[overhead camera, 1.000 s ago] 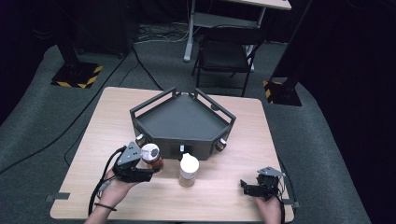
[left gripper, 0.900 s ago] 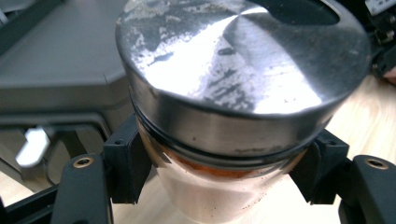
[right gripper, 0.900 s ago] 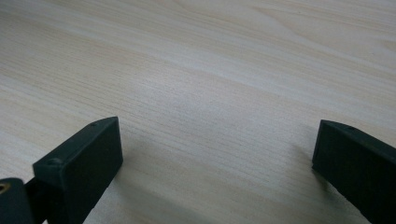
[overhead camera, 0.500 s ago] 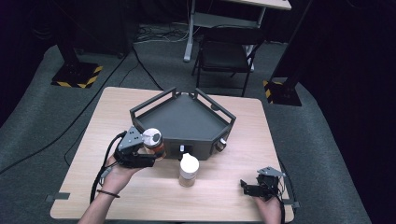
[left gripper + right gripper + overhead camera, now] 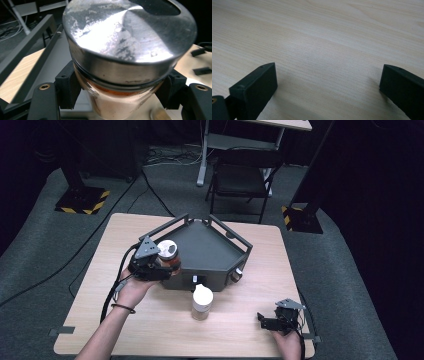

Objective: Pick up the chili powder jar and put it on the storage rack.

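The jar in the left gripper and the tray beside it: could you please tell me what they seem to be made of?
Jar: body looks like clear glass, since orange-brown contents show through. Its lid seems brushed metal, with bright glare and scuffs. Tray: dark grey and matte, perhaps painted metal or plastic; the look leaves that open.

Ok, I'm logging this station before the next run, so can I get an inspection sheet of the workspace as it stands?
Surface: light wooden table, bare wood under the right claw.
Job's things: metal-lidded glass jar with orange-brown contents, held over the left edge of the dark angular tray; white-capped bottle upright on the table in front of the tray.
Clutter: small dark strips at the table's front-left edge, otherwise nothing seen.
Grippers: left claw shut on the jar below its lid; right claw open, low over the table.
Cables: one trails from each claw; more lie on the floor.
Surroundings: grey carpet, dark folding chair, hazard-striped stand bases.
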Demonstrator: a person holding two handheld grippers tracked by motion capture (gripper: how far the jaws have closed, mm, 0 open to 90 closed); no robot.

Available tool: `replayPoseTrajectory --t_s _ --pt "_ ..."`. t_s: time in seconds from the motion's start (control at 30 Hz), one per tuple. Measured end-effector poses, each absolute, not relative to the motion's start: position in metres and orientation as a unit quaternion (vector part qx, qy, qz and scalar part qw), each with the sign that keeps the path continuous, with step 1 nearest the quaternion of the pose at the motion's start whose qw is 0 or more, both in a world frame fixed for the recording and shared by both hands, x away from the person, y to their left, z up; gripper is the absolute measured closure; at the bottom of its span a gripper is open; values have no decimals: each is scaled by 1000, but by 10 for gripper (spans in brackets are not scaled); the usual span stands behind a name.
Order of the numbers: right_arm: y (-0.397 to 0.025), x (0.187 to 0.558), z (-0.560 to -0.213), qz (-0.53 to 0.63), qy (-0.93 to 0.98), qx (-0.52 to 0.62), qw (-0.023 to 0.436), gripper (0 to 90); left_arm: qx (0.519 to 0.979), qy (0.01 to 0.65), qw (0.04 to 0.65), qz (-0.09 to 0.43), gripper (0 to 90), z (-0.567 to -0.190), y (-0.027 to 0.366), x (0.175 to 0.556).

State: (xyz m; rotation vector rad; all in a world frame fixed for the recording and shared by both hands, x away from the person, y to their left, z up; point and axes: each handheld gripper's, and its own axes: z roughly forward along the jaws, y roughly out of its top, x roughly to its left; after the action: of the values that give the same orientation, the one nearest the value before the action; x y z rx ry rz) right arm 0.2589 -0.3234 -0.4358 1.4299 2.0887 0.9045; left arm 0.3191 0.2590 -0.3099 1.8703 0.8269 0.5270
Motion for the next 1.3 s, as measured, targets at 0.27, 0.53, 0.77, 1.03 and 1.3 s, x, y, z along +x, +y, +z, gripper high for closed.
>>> replayPoseTrajectory --t_s 0.27,0.53,0.77,1.03,1.3 --pt "-323 259 -436 328 757 518 225 4 759 372 482 231 306 -313 246 342" --pt "-323 259 -436 328 757 518 225 4 763 393 459 228 306 -315 238 355" --pt "-323 259 -436 328 757 518 225 4 776 396 437 223 305 -314 230 364" --pt "-323 259 -436 328 757 518 225 3 770 404 441 219 253 -316 231 367" --pt "-323 259 -436 328 757 518 225 3 769 401 447 219 169 -318 241 360"
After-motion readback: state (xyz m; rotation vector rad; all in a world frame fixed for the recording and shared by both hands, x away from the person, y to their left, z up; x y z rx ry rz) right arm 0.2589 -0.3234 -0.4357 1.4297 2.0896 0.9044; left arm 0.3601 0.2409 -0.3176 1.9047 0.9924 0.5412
